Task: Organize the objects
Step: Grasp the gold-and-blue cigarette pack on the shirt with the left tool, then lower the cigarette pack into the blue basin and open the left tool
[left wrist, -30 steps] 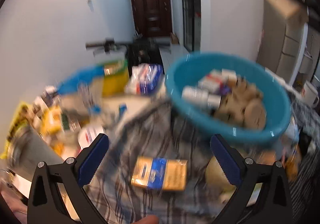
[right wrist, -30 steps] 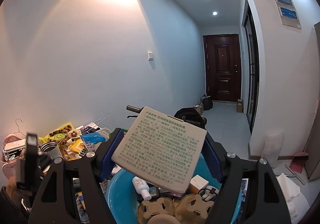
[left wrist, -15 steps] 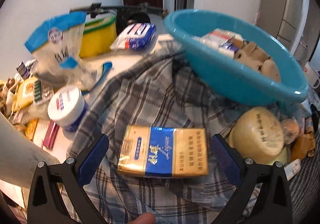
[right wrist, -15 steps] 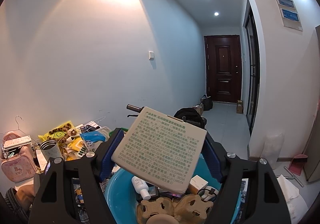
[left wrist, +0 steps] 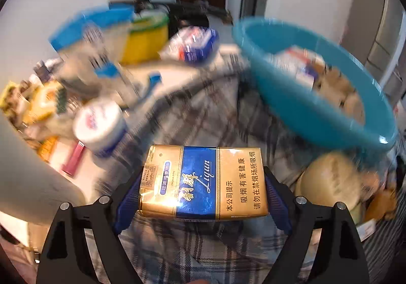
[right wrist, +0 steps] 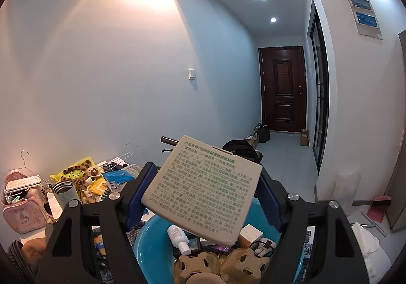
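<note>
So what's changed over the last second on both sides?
The left hand-held gripper dropped to the gold-and-blue cigarette pack on the plaid cloth and closed on it. The right hand-held gripper still holds the flat beige box above the blue plastic basin.

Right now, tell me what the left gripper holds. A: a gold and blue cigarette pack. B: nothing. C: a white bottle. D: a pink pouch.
A: the left gripper has its blue pads shut on the sides of the cigarette pack, above the plaid cloth.
</note>
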Available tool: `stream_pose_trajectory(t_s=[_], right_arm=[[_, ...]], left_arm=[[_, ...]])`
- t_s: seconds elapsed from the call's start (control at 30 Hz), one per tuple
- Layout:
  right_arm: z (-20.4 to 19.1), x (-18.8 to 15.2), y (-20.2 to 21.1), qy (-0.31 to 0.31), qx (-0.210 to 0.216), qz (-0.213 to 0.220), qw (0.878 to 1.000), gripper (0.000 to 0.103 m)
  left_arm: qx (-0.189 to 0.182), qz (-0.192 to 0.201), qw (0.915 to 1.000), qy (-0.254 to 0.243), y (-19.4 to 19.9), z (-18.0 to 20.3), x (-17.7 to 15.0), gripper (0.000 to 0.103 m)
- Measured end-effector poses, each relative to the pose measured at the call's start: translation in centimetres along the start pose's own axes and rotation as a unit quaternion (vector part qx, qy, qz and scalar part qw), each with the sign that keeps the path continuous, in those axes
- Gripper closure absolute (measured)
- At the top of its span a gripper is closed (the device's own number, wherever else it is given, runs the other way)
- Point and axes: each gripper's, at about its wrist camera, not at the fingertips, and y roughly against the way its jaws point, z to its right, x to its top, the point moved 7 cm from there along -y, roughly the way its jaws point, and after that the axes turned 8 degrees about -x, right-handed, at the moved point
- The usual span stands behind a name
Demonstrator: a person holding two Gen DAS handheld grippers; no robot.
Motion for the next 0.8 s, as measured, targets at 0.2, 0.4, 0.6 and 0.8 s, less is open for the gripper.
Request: stream_pose_trajectory(t_s=[0.2, 0.4, 0.6, 0.8], right_arm=[[0.3, 0.3, 0.2, 0.001, 0.002, 0.007, 1.0, 0.028], [1.8, 0.5, 0.7, -0.013, -0.012, 0.014, 1.0, 0.028], [2.4, 0.8, 1.4, -0.012, -0.029, 0.024, 0.999, 0.028], [4.1, -0.1, 0.8, -0.024, -0.057, 0.015, 0.998, 0.028]], left_arm=[[-0.001, 0.115, 0.9918, -0.056, 9.0, 5.8, 7.6, 0.015], [-0.079, 0.212, 0.9692, -0.098, 16.3, 13.2, 13.6, 0.015], [-0.095, 0.201, 0.9699, -0.099, 10.6, 16.7, 14.0, 0.015], [-0.086, 0.135, 0.9818, -0.101, 3.6, 16.2, 13.4, 0.015]])
